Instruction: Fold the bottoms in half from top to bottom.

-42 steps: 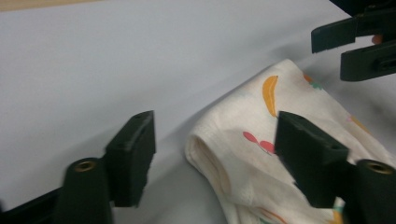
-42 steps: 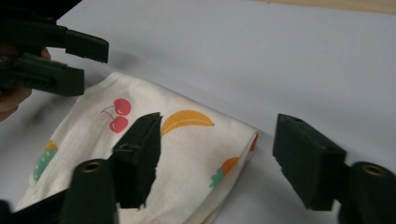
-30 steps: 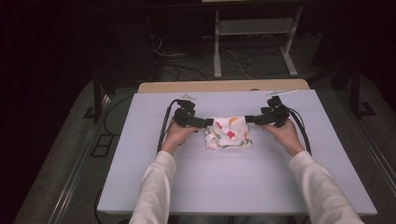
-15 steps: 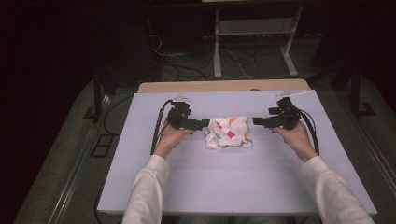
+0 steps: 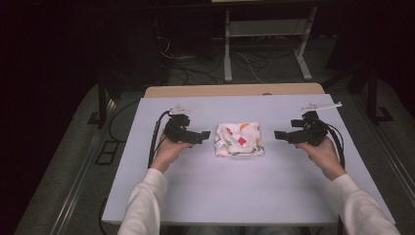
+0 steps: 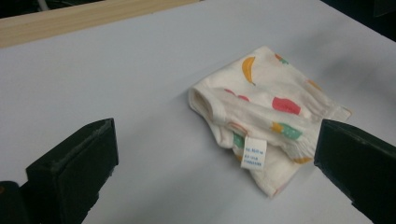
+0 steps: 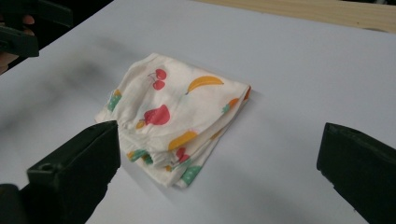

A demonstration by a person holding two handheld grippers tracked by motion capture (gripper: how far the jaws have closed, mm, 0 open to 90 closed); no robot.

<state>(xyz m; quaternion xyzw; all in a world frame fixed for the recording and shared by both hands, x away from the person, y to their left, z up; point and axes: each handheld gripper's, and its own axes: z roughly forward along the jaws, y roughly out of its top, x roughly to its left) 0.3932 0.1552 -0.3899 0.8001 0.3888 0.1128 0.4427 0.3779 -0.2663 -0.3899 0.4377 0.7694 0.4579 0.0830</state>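
Flanking the folded cloth (image 5: 239, 139) (white tag (image 6: 253, 153) unreadable), both grippers' fingers gape, empty.

The high view looks forward and down from above the person's side, taking in the whole worktop (image 5: 244, 196) from well back. The left gripper view and right gripper view sit low and close, each looking along its own jaws from opposite sides. All three share the folded cloth (image 5: 239, 139) (image 6: 266, 116) (image 7: 175, 116) at mid-worktop.
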